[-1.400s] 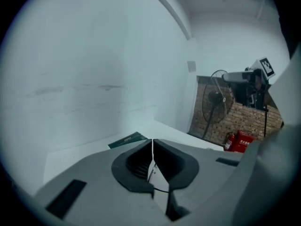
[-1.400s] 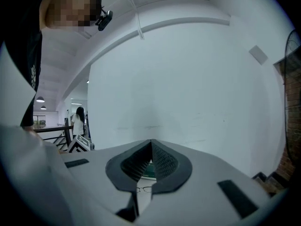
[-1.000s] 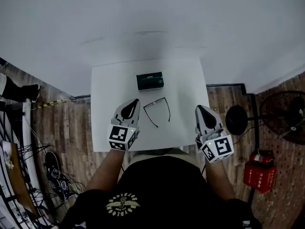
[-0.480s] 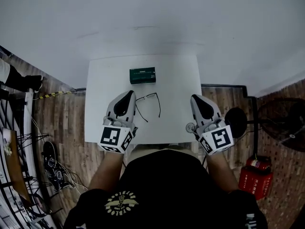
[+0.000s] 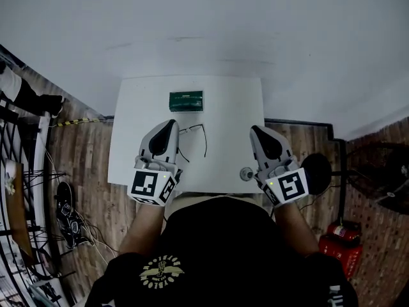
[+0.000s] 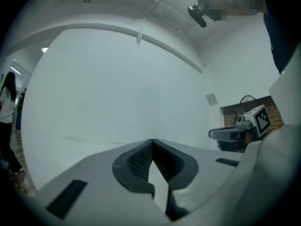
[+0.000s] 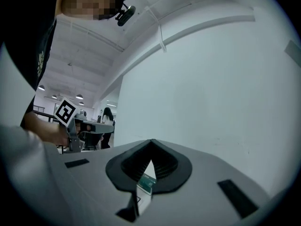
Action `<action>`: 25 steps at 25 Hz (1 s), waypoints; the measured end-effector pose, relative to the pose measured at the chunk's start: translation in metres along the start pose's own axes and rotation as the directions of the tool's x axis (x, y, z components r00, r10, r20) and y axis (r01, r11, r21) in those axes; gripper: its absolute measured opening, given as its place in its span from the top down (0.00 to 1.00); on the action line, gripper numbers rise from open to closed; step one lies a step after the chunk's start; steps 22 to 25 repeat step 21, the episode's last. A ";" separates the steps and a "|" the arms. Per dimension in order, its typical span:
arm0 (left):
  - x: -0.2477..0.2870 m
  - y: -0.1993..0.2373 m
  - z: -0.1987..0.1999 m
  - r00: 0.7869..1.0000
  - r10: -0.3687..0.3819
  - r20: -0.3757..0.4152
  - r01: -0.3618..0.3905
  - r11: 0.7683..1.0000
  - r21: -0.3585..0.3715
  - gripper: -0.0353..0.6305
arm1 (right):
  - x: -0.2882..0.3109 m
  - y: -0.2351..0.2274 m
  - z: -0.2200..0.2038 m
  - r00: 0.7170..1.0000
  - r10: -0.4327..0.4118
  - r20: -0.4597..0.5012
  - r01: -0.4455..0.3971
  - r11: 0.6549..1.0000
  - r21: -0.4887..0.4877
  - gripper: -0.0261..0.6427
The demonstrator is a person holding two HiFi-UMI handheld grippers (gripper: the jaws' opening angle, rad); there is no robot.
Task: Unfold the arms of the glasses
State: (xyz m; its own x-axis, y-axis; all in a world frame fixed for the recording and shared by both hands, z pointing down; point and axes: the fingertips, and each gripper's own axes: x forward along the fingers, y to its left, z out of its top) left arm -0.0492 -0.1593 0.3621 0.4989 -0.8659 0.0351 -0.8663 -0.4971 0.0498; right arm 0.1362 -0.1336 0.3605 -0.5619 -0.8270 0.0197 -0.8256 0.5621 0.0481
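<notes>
The glasses (image 5: 199,132), thin and black-framed, lie on the white table (image 5: 227,107) with both arms spread out toward me. Behind them lies a dark green case (image 5: 186,101), which also peeks through the jaw gap as the case (image 7: 146,182) in the right gripper view. My left gripper (image 5: 170,125) hovers just left of the glasses, shut and empty, and hides part of the left arm. My right gripper (image 5: 257,131) is over the table's right edge, shut with nothing in it. Both point level at the white wall, as the left gripper (image 6: 153,141) and right gripper (image 7: 151,141) show.
A small round knob (image 5: 246,173) sits at the table's near edge, beside the right gripper. A black fan base (image 5: 317,166) and a red box (image 5: 332,243) stand on the wooden floor to the right. Cables and shoes (image 5: 67,216) lie at the left.
Both grippers have lifted and drawn in closer to me. The right one has come in from beside the table to over its right edge. The glasses and case lie as before.
</notes>
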 end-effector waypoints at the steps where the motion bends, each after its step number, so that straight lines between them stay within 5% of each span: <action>1: -0.002 -0.004 0.000 1.000 0.006 0.001 -0.006 1.000 0.004 0.94 | -0.003 0.000 -0.001 1.000 0.008 0.004 -0.008 1.000 0.002 0.96; 14: -0.054 -0.016 0.003 0.989 0.139 -0.043 -0.138 0.990 0.028 0.94 | -0.016 0.007 -0.002 0.994 0.099 0.038 -0.102 0.991 0.082 0.96; 25: -0.068 -0.016 0.005 0.986 0.147 -0.078 -0.143 0.988 0.048 0.94 | -0.010 0.017 -0.007 0.993 0.113 0.028 -0.116 0.985 0.126 0.96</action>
